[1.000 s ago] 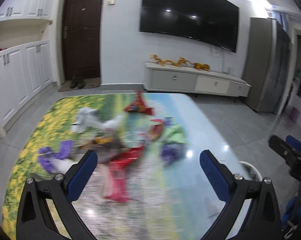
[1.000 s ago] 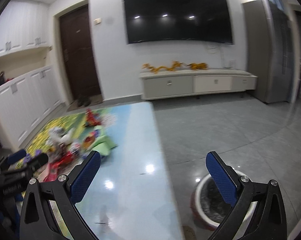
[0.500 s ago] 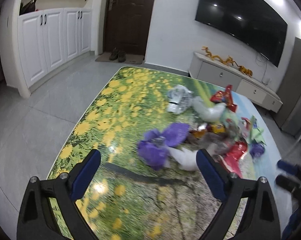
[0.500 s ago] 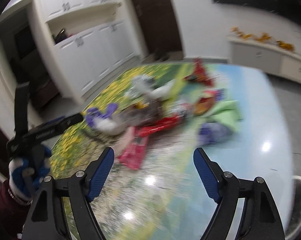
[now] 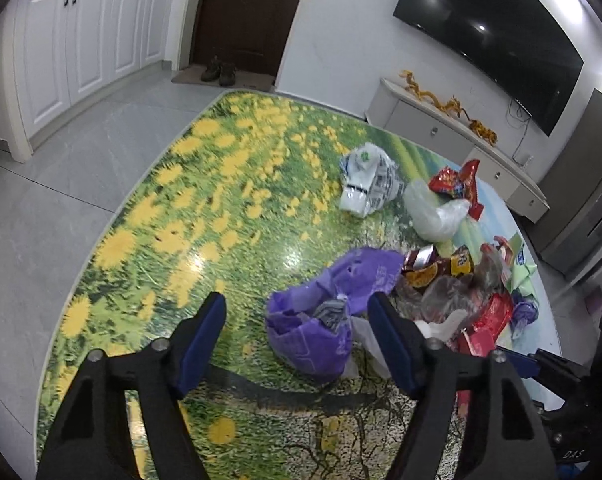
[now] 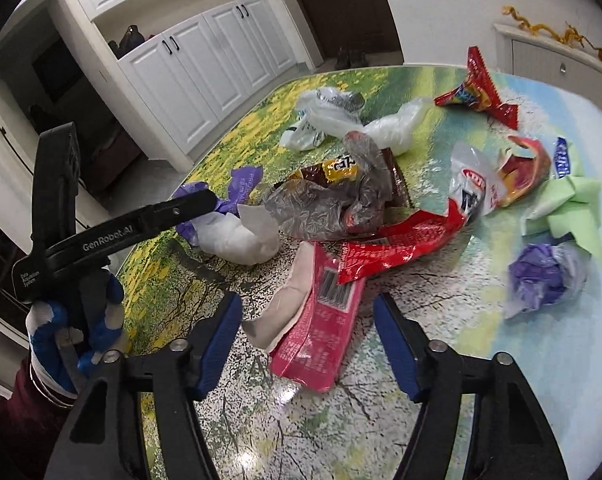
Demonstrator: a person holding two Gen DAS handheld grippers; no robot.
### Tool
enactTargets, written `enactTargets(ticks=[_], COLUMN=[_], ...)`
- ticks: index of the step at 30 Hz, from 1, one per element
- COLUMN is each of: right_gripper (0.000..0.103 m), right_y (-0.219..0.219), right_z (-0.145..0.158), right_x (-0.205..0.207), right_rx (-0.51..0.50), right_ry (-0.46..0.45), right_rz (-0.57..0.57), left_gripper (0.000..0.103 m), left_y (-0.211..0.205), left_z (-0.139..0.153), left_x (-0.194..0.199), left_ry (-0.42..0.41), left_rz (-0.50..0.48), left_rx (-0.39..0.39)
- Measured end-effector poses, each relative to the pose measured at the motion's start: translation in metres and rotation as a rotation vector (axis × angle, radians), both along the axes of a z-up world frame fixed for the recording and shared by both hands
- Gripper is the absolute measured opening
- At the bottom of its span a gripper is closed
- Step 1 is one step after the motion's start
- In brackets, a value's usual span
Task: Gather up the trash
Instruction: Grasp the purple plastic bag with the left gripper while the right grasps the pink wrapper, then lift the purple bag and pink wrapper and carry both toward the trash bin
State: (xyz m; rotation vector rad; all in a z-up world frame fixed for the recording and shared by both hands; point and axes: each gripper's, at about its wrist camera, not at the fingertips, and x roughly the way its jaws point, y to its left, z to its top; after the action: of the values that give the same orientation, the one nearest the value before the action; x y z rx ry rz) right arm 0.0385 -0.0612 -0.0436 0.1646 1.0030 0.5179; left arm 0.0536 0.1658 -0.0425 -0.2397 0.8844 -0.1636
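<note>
Both our tongs gape empty: left tongs point(image 5: 297, 326) over the purple bag point(image 5: 325, 320), right tongs point(image 6: 309, 332) over the pink wrapper point(image 6: 321, 328) on the table point(image 6: 541, 380). Overlapping litter may drag neighbours along, or thin film may slip free.

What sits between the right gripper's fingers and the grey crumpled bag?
Right wrist view: only the pink wrapper, lying between the open right gripper and the grey crumpled bag.

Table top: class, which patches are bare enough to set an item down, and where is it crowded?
Bare: the yellow-flower stretch of the table left of the purple bag, and the strip nearest the right gripper. Crowded: the wrappers around the pink packet and grey plastic bag.
</note>
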Motion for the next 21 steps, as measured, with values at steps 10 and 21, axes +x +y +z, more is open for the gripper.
enactTargets(ticks=[10,21], right_gripper=[0.042,0.04], right_y=[0.009,-0.004], right_z=[-0.002,0.015], right_x=[-0.006,-0.036], right_rx=[-0.029,0.003], right_ry=[-0.019,-0.058], right_rz=[0.026,0.038], left_gripper=[0.04,0.035], left_y=[0.01,0.013], left_z=[-0.007,0.029], left_x=[-0.015,-0.051], left_ry=[0.011,-0.113], left_rz=[-0.018,-0.008], left_rx=[-0.077,-0.046])
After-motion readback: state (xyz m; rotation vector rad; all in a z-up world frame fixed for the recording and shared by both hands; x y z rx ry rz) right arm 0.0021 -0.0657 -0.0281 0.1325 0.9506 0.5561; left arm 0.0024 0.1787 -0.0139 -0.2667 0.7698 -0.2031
